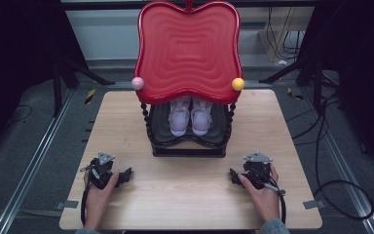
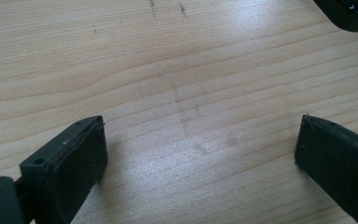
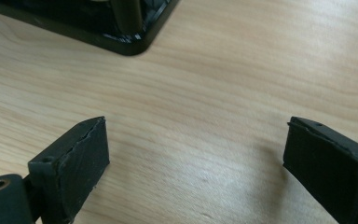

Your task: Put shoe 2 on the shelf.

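A two-tier stand rises at the middle back of the wooden table point(image 1: 126, 126). Its top is a red wavy tray point(image 1: 188, 48) with a pink ball point(image 1: 138, 83) and a yellow ball point(image 1: 238, 84) at its front corners. On the black lower shelf point(image 1: 189, 141) sits a pair of pale pink shoes point(image 1: 190, 117), toes toward me. My left gripper point(image 1: 125, 175) rests near the front left, open, nothing between its jaws point(image 2: 200, 154). My right gripper point(image 1: 233, 176) rests at the front right, open too and holding nothing point(image 3: 196, 149).
A corner of the stand's black base point(image 3: 121, 42) lies ahead of the right gripper, and another corner point(image 2: 349, 14) shows at the upper right of the left gripper view. Cables point(image 1: 331, 185) trail on the floor right of the table. Black frame legs point(image 1: 73, 68) stand behind.
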Demonstrator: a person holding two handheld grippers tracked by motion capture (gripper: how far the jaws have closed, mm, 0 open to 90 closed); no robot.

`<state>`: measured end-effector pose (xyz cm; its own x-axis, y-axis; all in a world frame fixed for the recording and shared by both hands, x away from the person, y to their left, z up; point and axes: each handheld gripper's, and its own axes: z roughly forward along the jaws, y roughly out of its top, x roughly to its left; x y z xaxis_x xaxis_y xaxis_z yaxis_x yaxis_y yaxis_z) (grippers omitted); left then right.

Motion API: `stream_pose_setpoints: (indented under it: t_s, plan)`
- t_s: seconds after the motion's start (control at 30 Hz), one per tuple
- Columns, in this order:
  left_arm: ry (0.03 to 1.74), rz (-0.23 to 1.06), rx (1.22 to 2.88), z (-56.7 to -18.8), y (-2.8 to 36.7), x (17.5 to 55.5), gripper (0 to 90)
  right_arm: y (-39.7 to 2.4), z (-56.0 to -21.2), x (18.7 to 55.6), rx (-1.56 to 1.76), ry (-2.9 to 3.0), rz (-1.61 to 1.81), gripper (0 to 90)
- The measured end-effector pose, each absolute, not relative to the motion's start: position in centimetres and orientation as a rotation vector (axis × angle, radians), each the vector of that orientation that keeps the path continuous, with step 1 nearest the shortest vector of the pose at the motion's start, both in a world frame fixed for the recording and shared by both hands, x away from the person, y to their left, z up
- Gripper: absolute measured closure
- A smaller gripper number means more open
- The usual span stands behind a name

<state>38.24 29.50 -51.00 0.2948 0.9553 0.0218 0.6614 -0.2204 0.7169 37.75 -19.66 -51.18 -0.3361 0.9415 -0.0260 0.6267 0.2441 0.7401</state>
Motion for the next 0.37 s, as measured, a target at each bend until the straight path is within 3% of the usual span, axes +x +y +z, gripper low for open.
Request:
stream_pose_setpoints:
  t_s: [0.37]
  plan:
    - [1.437,0.632,1.968,-51.0,29.5,38.24,1.5,-20.5,-51.49,38.08,1.489,2.026,0.873,1.6]
